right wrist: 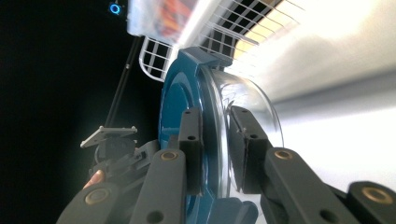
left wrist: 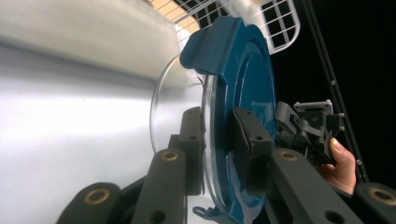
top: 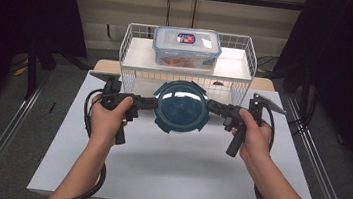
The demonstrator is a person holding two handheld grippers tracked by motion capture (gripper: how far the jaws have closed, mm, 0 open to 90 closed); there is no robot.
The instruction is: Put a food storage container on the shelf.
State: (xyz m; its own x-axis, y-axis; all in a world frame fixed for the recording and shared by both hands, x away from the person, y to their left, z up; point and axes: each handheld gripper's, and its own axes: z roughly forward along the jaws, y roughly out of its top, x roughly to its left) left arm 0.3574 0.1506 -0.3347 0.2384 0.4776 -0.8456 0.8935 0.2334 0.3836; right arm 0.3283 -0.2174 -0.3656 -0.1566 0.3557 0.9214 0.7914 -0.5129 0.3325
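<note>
Left claw (top: 150, 103) at nine o'clock and right claw (top: 215, 107) at three each clamp the round blue-lidded glass container (top: 182, 107), keeping it level above the bench (top: 167, 164).

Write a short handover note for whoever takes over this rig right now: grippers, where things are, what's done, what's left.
Left gripper: shut on the left rim of the round blue-lidded clear container.
Right gripper: shut on its right rim.
The container hangs level between both, off the white table, just in front of the white wire basket.
A rectangular clear plastic box with a red label sits on the basket's upper shelf.
Done: container gripped and raised.
Left: probably setting it in or by the basket; destination unclear.
</note>
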